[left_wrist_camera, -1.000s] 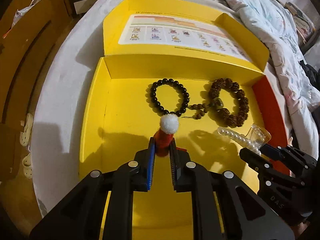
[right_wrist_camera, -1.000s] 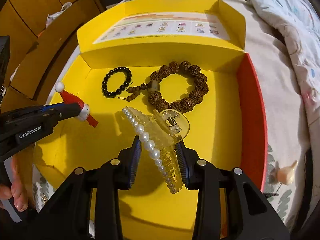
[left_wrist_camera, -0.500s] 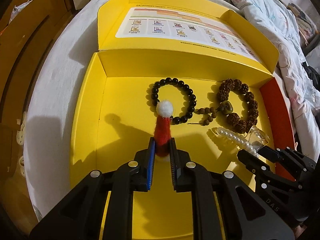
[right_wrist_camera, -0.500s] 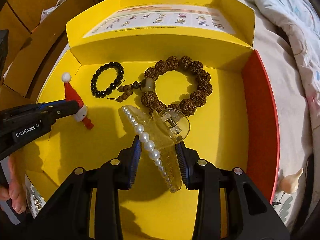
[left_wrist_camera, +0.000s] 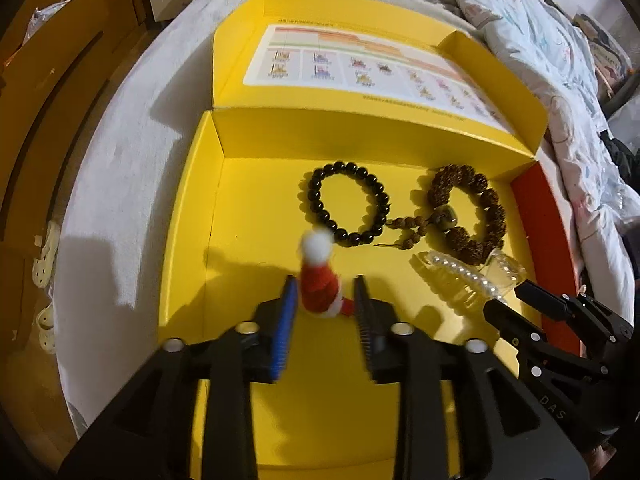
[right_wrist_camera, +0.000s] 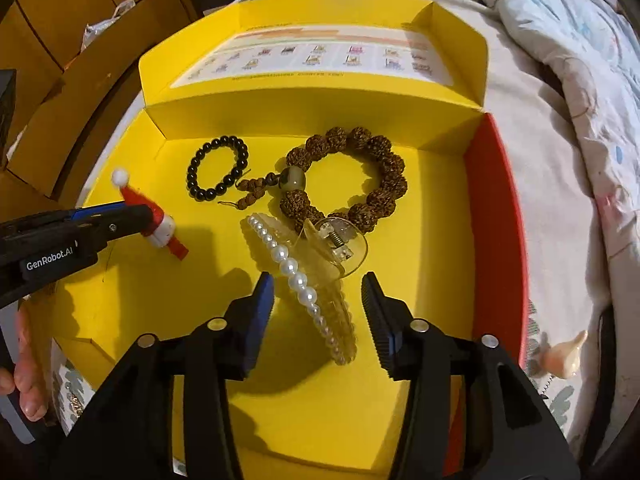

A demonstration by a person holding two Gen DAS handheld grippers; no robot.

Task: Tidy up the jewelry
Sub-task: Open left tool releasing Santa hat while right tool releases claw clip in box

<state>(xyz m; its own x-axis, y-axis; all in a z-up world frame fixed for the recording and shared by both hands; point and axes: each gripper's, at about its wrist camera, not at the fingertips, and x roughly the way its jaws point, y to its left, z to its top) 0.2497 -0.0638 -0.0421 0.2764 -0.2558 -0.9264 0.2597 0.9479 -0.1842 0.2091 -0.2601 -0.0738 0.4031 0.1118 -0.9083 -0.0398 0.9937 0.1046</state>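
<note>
An open yellow box (left_wrist_camera: 188, 216) (right_wrist_camera: 440, 240) lies on a bed. In it are a black bead bracelet (left_wrist_camera: 348, 208) (right_wrist_camera: 218, 174) and a brown seed bracelet (left_wrist_camera: 468, 216) (right_wrist_camera: 360, 176). My left gripper (left_wrist_camera: 324, 300) is open, its jaws apart on either side of a red Santa-hat clip (left_wrist_camera: 318, 280) (right_wrist_camera: 148, 216). My right gripper (right_wrist_camera: 318, 296) is open around a clear pearl hair claw (right_wrist_camera: 312, 272) (left_wrist_camera: 468, 280), which rests on the box floor in front of the brown bracelet.
The box lid (left_wrist_camera: 360, 64) stands open at the back with a printed sheet. A red box side (right_wrist_camera: 496, 220) is at the right. A small pale shell-like piece (right_wrist_camera: 564, 356) lies on the bedding outside. A quilt (left_wrist_camera: 540, 40) lies at the right, wooden furniture (left_wrist_camera: 40, 80) at the left.
Both grippers have opened. The left has let go of the Santa-hat clip, the right of the pearl hair claw, which now lies in the box.
</note>
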